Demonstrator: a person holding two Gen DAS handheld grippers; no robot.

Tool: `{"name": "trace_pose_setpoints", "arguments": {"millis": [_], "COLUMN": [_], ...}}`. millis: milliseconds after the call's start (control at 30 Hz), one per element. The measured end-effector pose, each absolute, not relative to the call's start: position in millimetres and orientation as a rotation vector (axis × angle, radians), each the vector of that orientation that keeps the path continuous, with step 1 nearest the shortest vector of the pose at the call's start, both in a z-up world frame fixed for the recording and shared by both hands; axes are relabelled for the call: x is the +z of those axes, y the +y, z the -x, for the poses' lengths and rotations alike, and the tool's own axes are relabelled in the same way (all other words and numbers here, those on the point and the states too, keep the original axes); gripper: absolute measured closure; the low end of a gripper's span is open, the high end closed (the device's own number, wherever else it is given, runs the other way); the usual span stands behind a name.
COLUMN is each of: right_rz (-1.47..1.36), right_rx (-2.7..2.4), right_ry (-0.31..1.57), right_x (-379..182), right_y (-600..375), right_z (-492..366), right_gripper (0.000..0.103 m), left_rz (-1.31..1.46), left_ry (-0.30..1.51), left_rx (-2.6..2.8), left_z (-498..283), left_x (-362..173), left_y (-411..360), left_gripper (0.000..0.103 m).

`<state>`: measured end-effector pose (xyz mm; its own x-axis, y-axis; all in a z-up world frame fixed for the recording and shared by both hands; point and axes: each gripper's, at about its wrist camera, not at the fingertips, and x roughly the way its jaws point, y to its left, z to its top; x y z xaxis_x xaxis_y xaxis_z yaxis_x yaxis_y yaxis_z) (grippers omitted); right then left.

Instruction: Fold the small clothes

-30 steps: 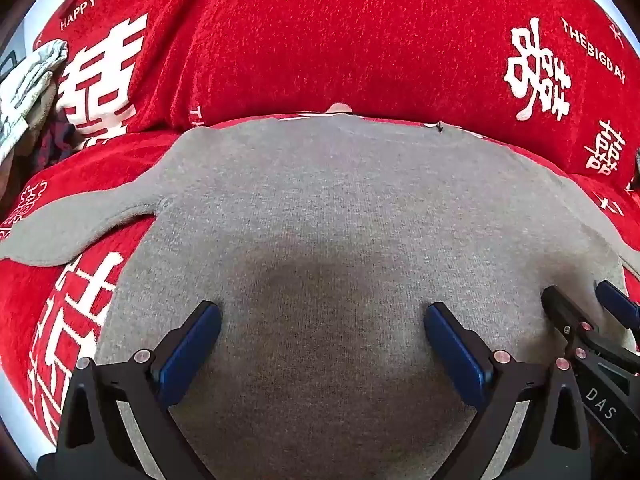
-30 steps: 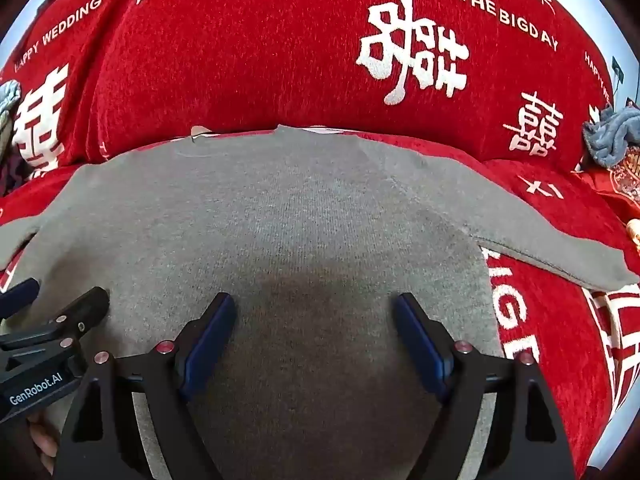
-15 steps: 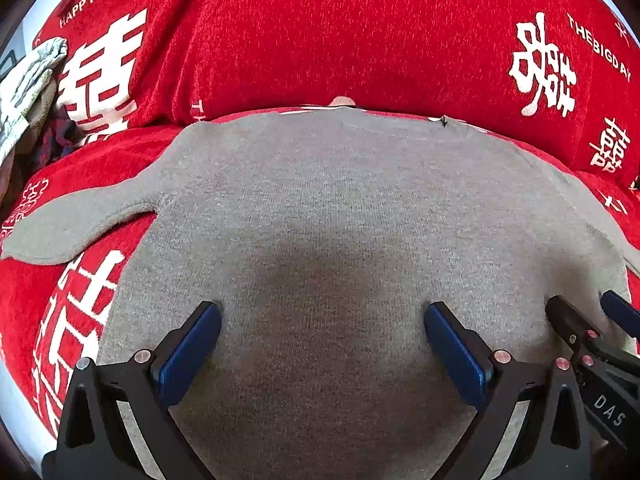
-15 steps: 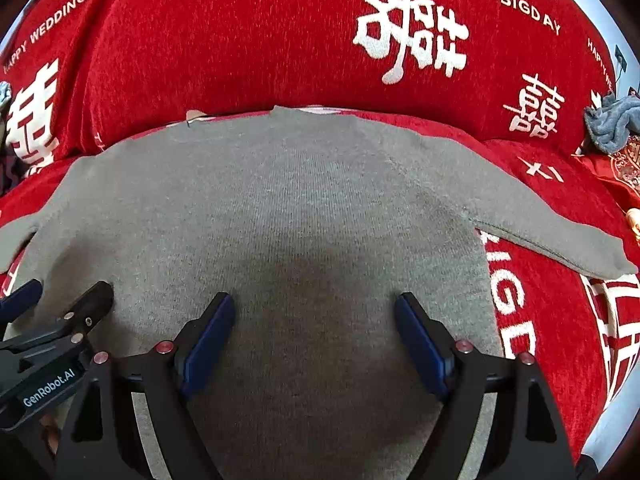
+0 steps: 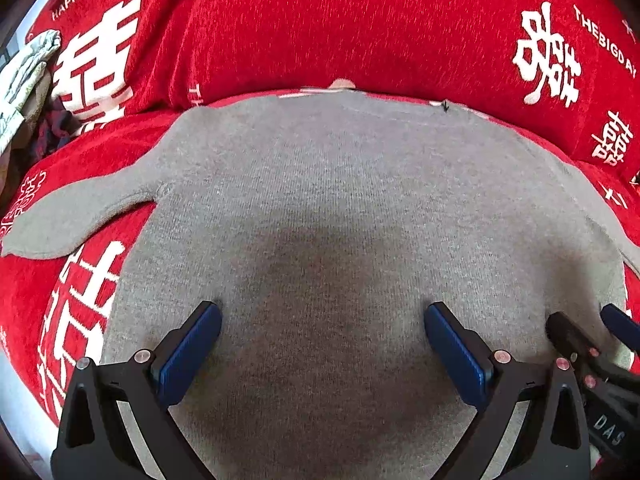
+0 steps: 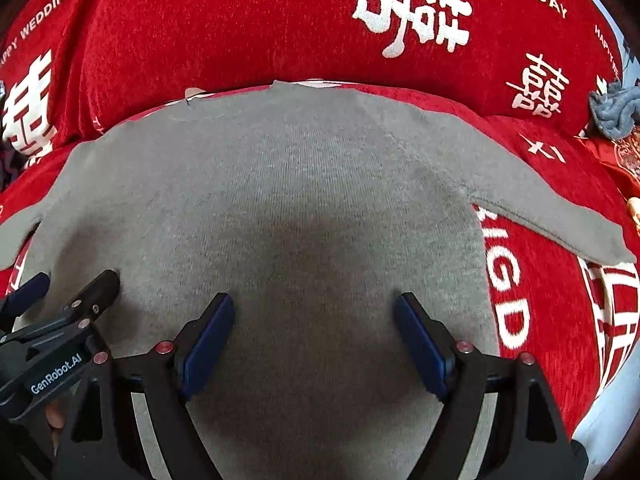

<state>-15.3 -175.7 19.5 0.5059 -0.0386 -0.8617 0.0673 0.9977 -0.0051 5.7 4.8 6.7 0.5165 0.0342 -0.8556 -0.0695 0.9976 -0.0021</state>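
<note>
A small grey knit sweater (image 5: 328, 200) lies flat on a red sofa seat, neck toward the backrest, with both sleeves spread out to the sides (image 5: 76, 216) (image 6: 560, 212). My left gripper (image 5: 322, 316) is open and empty just above the sweater's lower left body. My right gripper (image 6: 314, 312) is open and empty above the lower right body (image 6: 312, 184). Each gripper shows at the edge of the other's view: the right one (image 5: 592, 332) and the left one (image 6: 68, 292). The sweater's hem is hidden below both views.
The red sofa cover (image 5: 320, 20) with white lettering rises as a backrest behind the sweater. A pile of pale and dark clothes (image 5: 28, 80) lies at the far left. A grey-blue crumpled garment (image 6: 614, 108) lies at the far right.
Both grippers have crept slightly forward over the sweater and stay open. The sweater has not moved.
</note>
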Motion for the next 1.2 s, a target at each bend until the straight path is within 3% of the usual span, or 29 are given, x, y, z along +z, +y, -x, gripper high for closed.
{"name": "trace_pose_setpoints", "arguments": {"millis": [600,1200], "right_rz": [0.015,0.011], "right_rx": [-0.027,-0.012], "right_ry": [1.095,1.094], "right_x": [22.0,21.8], "right_y": [-172.4,-174.0], "right_z": [17.4,21.8], "right_gripper": [0.017,0.017], "left_rz": [0.053,0.066], "left_ry": [1.169,1.15], "left_rx": [0.067,0.102], "left_z": [-8.6,-2.1], "left_x": [8.8,9.6], "left_y": [3.6,3.2], "left_gripper": [0.001,0.001]}}
